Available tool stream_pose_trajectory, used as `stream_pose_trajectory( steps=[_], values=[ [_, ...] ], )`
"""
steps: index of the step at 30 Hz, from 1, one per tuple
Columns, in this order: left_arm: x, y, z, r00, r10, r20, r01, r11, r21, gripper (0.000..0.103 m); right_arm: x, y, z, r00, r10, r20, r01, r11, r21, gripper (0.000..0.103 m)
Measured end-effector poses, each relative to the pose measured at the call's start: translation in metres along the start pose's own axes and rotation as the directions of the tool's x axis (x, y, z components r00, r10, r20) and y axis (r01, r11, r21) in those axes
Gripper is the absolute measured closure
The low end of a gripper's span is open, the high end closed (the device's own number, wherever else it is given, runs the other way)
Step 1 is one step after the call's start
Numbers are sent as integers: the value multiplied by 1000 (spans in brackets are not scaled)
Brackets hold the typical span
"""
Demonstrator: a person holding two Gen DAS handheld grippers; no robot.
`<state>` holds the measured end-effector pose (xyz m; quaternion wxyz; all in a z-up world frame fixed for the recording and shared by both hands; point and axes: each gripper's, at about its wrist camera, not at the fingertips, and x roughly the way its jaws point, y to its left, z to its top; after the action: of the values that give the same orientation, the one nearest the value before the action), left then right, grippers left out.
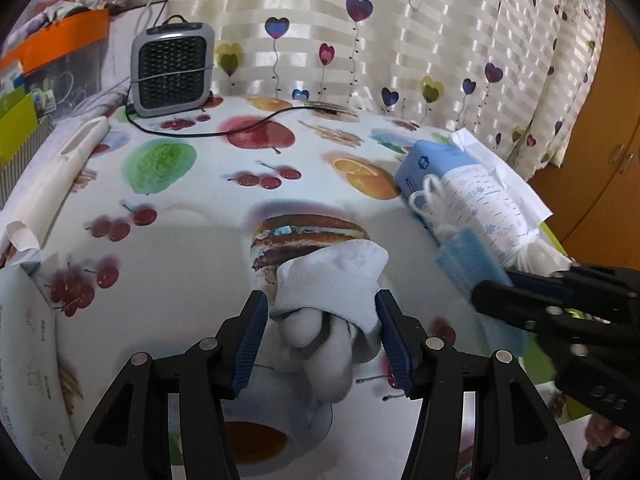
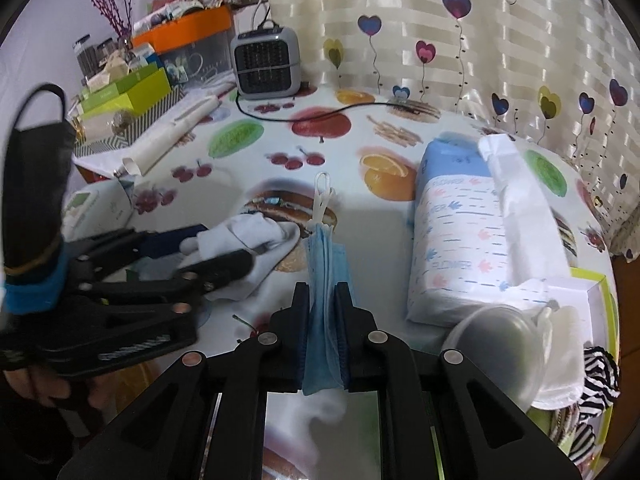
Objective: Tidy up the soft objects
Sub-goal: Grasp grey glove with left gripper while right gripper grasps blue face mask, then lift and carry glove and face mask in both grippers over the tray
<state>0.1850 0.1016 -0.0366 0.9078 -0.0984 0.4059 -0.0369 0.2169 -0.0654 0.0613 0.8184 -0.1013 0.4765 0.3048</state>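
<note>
The left wrist view shows the left gripper (image 1: 322, 332) closed on a bundle of white socks (image 1: 332, 280), its blue pads pressed against either side of the cloth low in the centre of the frame, the bundle bulging up and away over the burger print on the tablecloth (image 1: 168, 224). The right wrist view gives what that one barely catches: the right gripper (image 2: 322, 336) clamped tight on a folded blue face mask (image 2: 326, 280), which in the left view is only a blue strip at the right edge. The mask's long axis runs straight up the middle of the frame, away from the camera, with its white ear loop (image 2: 323, 196) at the far end pointing toward the curtain (image 2: 460, 40). From here the socks (image 2: 256, 248) lie left of centre, their long axis slanting from lower left to upper right. Only this view shows a black mask (image 2: 36, 184) hanging at the far left (apparently off the person's left arm). A flower-printed tissue pack (image 2: 460, 240) sits right of centre, and a grey fan heater (image 2: 266, 62) stands toward the upper left.
</note>
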Motion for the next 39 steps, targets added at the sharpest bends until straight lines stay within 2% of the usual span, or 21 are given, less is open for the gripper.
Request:
stream_pose_trajectory(
  steps=[2, 5, 6, 8, 11, 17, 27, 39],
  values=[
    [7, -5, -1, 1000, 6, -16, -6, 1000, 16, 49, -3, -2, -1, 1000, 5, 7, -5, 1000, 12, 90],
    [14, -13, -5, 999, 15, -36, -14, 999, 43, 63, -6, -6, -4, 1000, 8, 11, -8, 1000, 24, 90],
    [14, -14, -6, 999, 17, -37, -15, 999, 43, 64, -8, -7, -5, 1000, 8, 12, -8, 1000, 28, 90],
    [9, -17, -7, 999, 29, -21, -28, 999, 43, 71, -10, -10, -8, 1000, 10, 15, -11, 999, 37, 90],
    [-2, -18, -9, 999, 49, -1, -49, 998, 27, 75, -18, -15, -12, 1000, 12, 27, -14, 999, 47, 90],
    [-34, -24, -17, 996, 70, 55, -69, 998, -10, 76, -36, -17, -18, 998, 24, 63, -27, 998, 61, 90],
    [-79, -42, -34, 992, 52, 116, -49, 998, -26, 76, -73, -14, -31, 988, 57, 140, -67, 995, 68, 90],
    [-116, -73, -44, 986, -21, 167, 19, 1000, 11, 76, -118, -11, -46, 974, 58, 217, -73, 995, 64, 90]
  ],
)
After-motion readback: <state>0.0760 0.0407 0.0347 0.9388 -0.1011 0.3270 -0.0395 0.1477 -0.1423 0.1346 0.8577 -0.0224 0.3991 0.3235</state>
